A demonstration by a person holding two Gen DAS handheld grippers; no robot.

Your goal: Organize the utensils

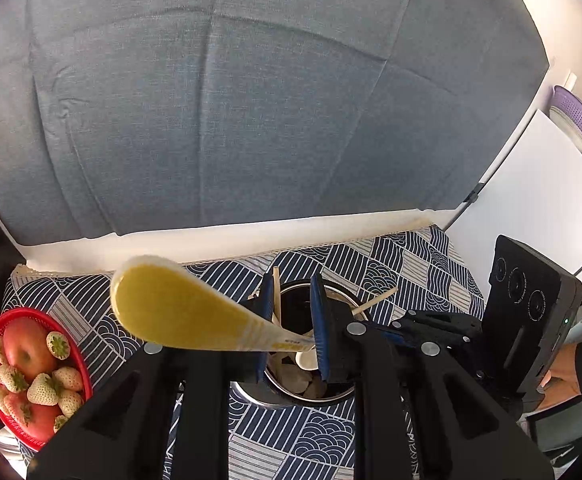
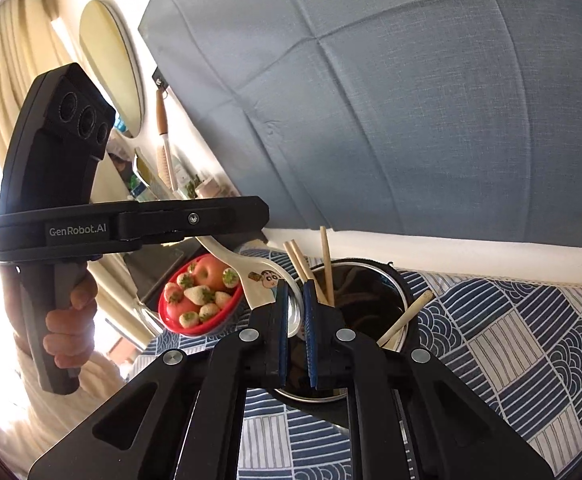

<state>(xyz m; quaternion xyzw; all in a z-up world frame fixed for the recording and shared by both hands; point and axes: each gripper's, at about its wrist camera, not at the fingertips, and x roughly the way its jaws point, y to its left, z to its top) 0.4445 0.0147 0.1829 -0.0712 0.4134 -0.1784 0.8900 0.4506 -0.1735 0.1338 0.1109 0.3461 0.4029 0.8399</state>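
Note:
My left gripper (image 1: 291, 332) holds a spoon with a yellow bowl (image 1: 179, 312) by its handle, above a round metal utensil pot (image 1: 311, 392). The spoon's bowl sticks out to the left. The pot holds wooden chopsticks (image 1: 373, 300) and white spoons. In the right wrist view the left gripper (image 2: 247, 236) carries the same spoon (image 2: 259, 280), its cartoon-printed underside showing, beside the pot (image 2: 371, 280) with chopsticks (image 2: 325, 264). My right gripper (image 2: 296, 332) grips the pot's left rim between its blue pads (image 2: 282, 332).
A red basket of apples and pale strawberries (image 1: 31, 376) sits left of the pot, also in the right wrist view (image 2: 199, 300). A blue-and-white patterned cloth (image 1: 391, 264) covers the table. A grey fabric backdrop (image 1: 271, 100) stands behind.

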